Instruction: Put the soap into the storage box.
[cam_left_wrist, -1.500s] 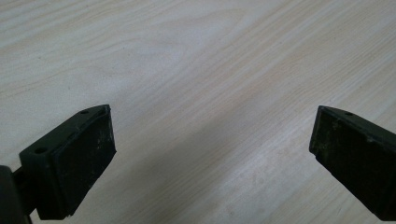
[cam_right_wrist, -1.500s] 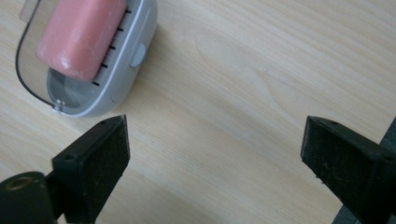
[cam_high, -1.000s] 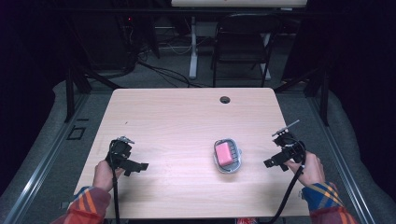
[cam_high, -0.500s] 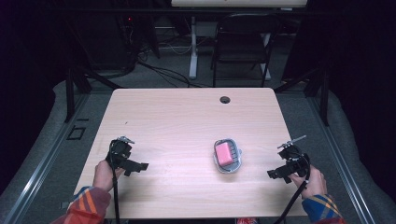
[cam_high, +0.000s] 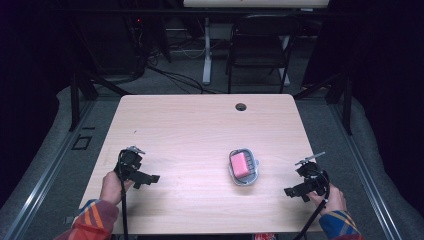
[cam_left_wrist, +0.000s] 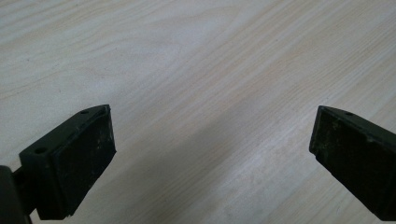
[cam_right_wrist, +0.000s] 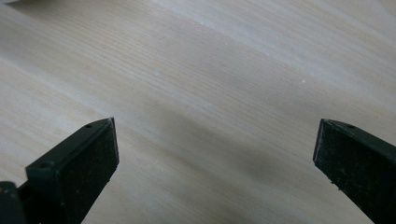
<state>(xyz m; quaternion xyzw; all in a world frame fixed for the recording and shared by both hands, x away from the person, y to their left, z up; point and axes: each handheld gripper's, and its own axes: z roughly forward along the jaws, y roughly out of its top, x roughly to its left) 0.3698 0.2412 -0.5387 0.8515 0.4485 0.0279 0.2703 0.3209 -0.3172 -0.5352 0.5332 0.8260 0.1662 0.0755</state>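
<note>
The right gripper (cam_high: 298, 190) is sitting low at the lower right of the high view, and its jaws are standing wide apart with nothing between them. In the right gripper view the right gripper (cam_right_wrist: 215, 154) is looking at bare wood. The left gripper (cam_high: 145, 178) is waiting at the lower left of the high view, and it is also spread wide and holding nothing, with bare wood showing in front of the left gripper (cam_left_wrist: 212, 154) in its own view. The nearest thing is a small clear tray (cam_high: 244, 179) with a pink block (cam_high: 240, 162) lying in it, a bit right of the middle of the frame. It is resting on the table (cam_high: 190, 125), near the right gripper but not touching it. The tray looks light and smooth, so it could slide away if one jaw is bumping its side before the other jaw is around it. The pink block could tip out if the tray is getting lifted by one edge. The gripper is pointing low at the wood, so it could scrape the table.
</note>
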